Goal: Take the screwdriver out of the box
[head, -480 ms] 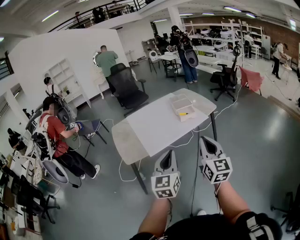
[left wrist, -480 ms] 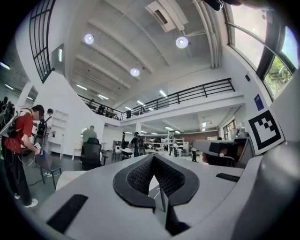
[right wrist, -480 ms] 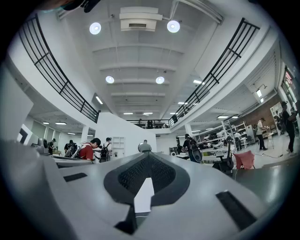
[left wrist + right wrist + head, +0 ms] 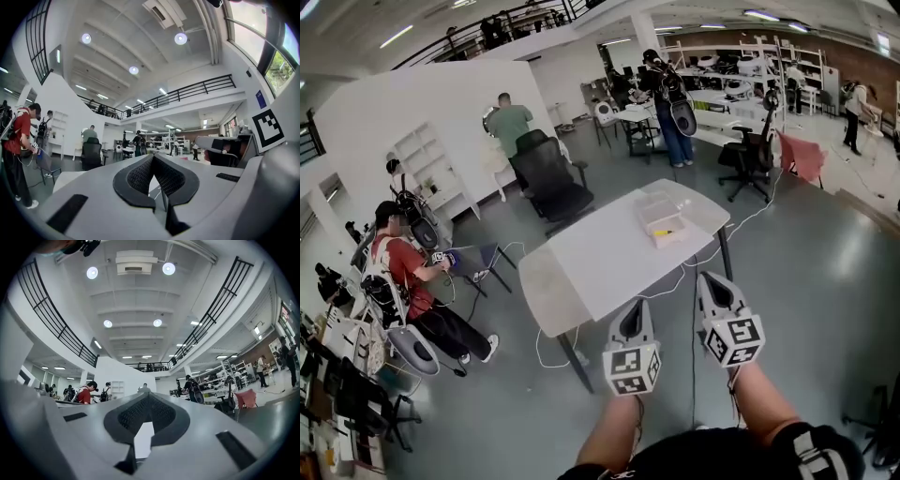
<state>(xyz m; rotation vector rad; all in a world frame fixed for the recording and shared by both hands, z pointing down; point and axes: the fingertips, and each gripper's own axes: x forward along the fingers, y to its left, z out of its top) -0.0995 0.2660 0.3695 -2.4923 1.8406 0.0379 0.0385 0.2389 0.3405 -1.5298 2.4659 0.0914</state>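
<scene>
A clear plastic box (image 4: 661,217) stands on the far right part of the white table (image 4: 600,253). Something yellow, the screwdriver (image 4: 668,230), shows inside it near the front wall. Both grippers hang well short of the table, over the grey floor. My left gripper (image 4: 634,307) is shut, its jaws meeting at the tip (image 4: 153,157) with nothing between them. To its right, my right gripper (image 4: 711,279) is also shut and empty (image 4: 147,395). Both gripper views look up at the ceiling and the hall; the box is not seen in them.
A black office chair (image 4: 551,178) stands behind the table. White cables (image 4: 675,281) trail from the table to the floor between it and me. A seated person in a red shirt (image 4: 401,270) is at the left. Other people stand by benches (image 4: 670,103) at the back.
The head view has shifted a little, so the table and box sit slightly higher and further left. Both grippers hold the same place in the picture and stay shut.
</scene>
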